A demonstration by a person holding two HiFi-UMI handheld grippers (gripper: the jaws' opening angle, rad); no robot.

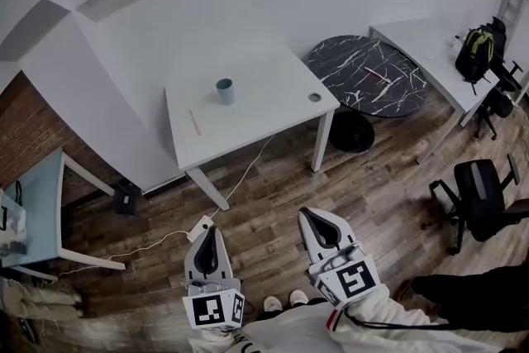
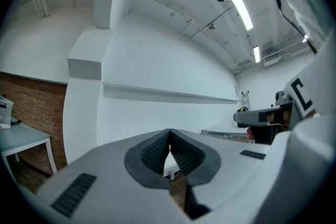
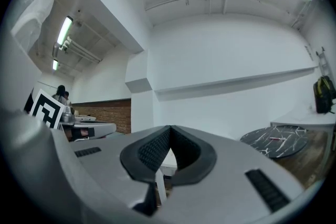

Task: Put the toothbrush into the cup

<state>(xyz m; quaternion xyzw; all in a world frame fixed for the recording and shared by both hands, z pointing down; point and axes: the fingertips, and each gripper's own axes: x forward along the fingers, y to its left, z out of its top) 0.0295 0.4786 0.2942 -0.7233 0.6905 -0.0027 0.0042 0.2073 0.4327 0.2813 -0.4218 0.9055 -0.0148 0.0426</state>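
Head view, looking steeply down: 2 grippers, 1 cup, 1 toothbrush. The left gripper (image 1: 212, 236) sits at 6 o'clock, jaws pressed together on nothing. The right gripper (image 1: 309, 217) is beside it toward 5 o'clock, also closed and empty, and each gripper view shows the pads meeting at the tip. Both are well apart from the white tabletop (image 1: 273, 78) up near centre. On it the teal cup (image 1: 225, 91) stands upright. The toothbrush (image 1: 194, 122) lies flat at the cup's 7 o'clock, near but not touching. Around it: wood-plank floor (image 1: 273, 202), white walls, a brick wall (image 1: 29, 128) at 9 o'clock, and 1 round dark marble table (image 1: 364, 66) at 2 o'clock. The toothbrush is too small to tell its bristle end. The person is cut off at the bottom edge.
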